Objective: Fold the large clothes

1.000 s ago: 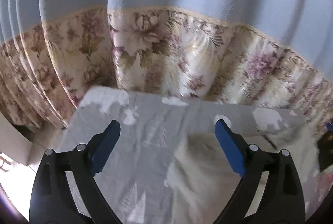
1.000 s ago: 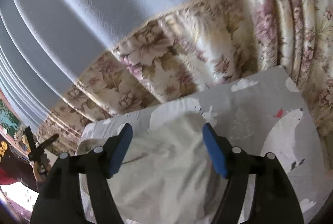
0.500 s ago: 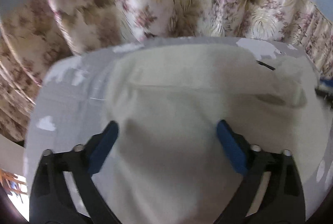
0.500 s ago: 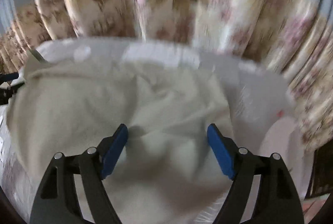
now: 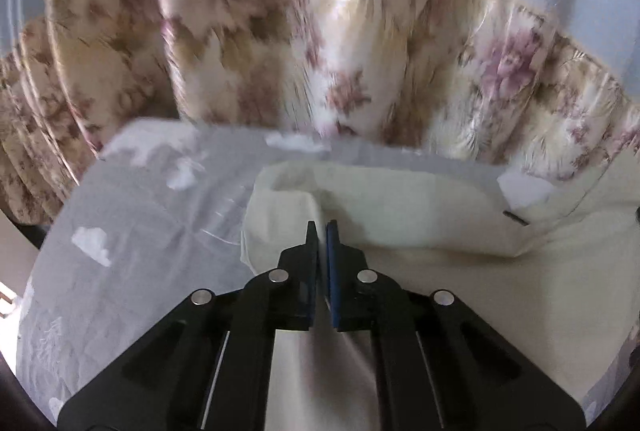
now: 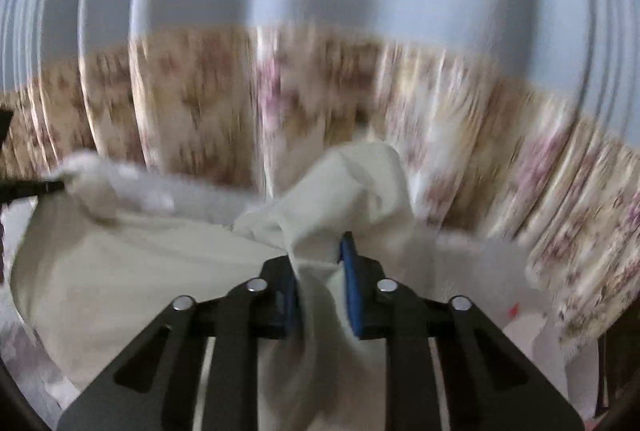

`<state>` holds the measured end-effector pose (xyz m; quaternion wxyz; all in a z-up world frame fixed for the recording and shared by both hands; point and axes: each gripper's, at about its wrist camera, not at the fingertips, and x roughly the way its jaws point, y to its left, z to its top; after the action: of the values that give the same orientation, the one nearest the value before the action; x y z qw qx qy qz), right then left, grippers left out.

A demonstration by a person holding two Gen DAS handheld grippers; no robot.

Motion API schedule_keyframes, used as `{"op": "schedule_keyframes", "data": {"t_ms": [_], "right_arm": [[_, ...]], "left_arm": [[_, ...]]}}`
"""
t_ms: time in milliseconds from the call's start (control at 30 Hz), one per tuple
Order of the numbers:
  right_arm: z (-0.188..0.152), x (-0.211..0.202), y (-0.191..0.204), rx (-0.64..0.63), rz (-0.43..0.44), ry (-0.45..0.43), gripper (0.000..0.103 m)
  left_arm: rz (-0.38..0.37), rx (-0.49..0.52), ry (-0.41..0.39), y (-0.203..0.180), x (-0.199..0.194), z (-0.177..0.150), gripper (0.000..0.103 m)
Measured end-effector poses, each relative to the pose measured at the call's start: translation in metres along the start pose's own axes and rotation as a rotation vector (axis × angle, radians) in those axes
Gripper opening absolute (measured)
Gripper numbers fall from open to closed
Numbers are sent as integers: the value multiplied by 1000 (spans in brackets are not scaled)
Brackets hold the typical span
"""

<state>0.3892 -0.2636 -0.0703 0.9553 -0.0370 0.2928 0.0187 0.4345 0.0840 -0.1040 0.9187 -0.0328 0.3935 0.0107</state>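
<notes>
Cream garment [image 5: 400,215] pinched by both grippers [image 5: 321,231] [image 6: 320,251]; floral curtain [image 5: 360,51] close behind.

Black hand-held gripper [image 5: 322,231], blue pads [image 5: 332,263]

The right gripper [image 6: 320,247] pinches a bunched fold of cream cloth [image 6: 132,255]; behind hangs a blurred floral curtain [image 6: 460,135].

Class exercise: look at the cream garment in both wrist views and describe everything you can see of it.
The cream garment is plain, soft, matte cloth, wrinkled and without print. It lies spread over the grey patterned sheet in front of the floral curtain, its far edge rolled over. The left gripper pinches a thin fold with jaws shut; the right gripper clamps a thicker bunch that stands up in a peak. What kind of garment cannot be told.
</notes>
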Motion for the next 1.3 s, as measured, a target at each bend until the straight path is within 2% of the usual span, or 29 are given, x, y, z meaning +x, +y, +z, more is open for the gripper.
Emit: {"op": "schedule_keyframes", "data": {"t_ms": [33, 67, 133, 167, 200, 267, 300, 333, 367, 400, 433, 467, 600, 633, 700, 733, 767, 800, 833, 867, 900, 967, 1000, 1067, 1100, 1133, 1200, 1233, 1300], "right_arm": [[0, -4, -3, 5, -16, -18, 19], [-3, 5, -11, 23, -28, 30, 19], [-17, 40, -35, 101, -71, 174, 18], [-30, 59, -52, 138, -109, 254, 11], [-41, 68, -66, 154, -161, 317, 11], [-52, 64, -89, 199, -163, 390, 13], [-53, 56, -95, 218, -139, 393, 14], [-49, 43, -97, 225, -100, 367, 14], [-45, 34, -95, 218, -80, 343, 22], [-38, 24, -88, 201, -55, 315, 39], [-31, 16, -79, 187, -26, 281, 47], [-26, 11, -70, 180, 3, 258, 53], [-6, 20, -1, 77, 154, 215, 53], [-6, 25, 15, 30, 151, 218, 53], [-13, 44, 48, -109, 88, 259, 53], [-20, 53, 55, -146, 69, 298, 52], [-28, 57, 57, -144, 63, 326, 52], [-35, 58, 55, -128, 61, 339, 52], [-42, 54, 52, -122, 64, 339, 52], [-47, 47, 49, -128, 60, 330, 52], [-49, 40, 46, -139, 52, 322, 52], [-47, 30, 36, -140, 30, 322, 52], [-44, 28, 32, -131, 11, 324, 53], [-34, 21, 14, -83, -49, 309, 53], [-29, 18, 10, -49, -29, 290, 53], [-24, 14, 9, -14, 17, 271, 53], [-13, 6, 19, 55, 164, 227, 53], [-10, 4, 30, 62, 232, 210, 53], [-10, 5, 61, 47, 370, 196, 53]], "left_arm": [[15, 26, 12, -2, 5, -4, 5], [23, 46, 65, -3, 21, -10, 5], [48, 55, 145, 0, 49, -15, 7], [57, 52, 164, 3, 55, -15, 7], [53, 46, 185, 6, 58, -13, 10], [56, 18, 178, 16, 48, -3, 24], [77, 3, 161, 23, 38, 2, 33], [94, -25, 132, 30, 25, 11, 38], [96, -40, 113, 32, 17, 17, 41], [88, -46, 97, 32, 8, 24, 53], [73, -38, 93, 27, 2, 28, 63], [52, -6, 102, 15, -2, 31, 66], [-50, 173, 184, -51, 7, 15, 67], [-42, 228, 203, -71, 16, 8, 69], [29, 284, 203, -89, 35, 2, 69], [72, 279, 215, -88, 56, 6, 74], [79, 232, 253, -78, 71, 12, 74], [93, 152, 293, -60, 85, 21, 69], [117, 64, 316, -40, 95, 31, 51], [176, -8, 318, -15, 102, 42, 41], [233, -29, 313, 3, 105, 50, 36], [306, -31, 307, 30, 101, 59, 36], [303, -36, 307, 39, 94, 59, 38], [251, -59, 275, 49, 69, 55, 52], [226, -59, 247, 48, 55, 50, 62], [170, -47, 208, 40, 35, 41, 68], [60, -25, 195, 12, 14, 22, 72], [-30, 5, 189, -10, 1, 8, 74], [-116, 76, 182, -39, -13, -14, 75]]}}
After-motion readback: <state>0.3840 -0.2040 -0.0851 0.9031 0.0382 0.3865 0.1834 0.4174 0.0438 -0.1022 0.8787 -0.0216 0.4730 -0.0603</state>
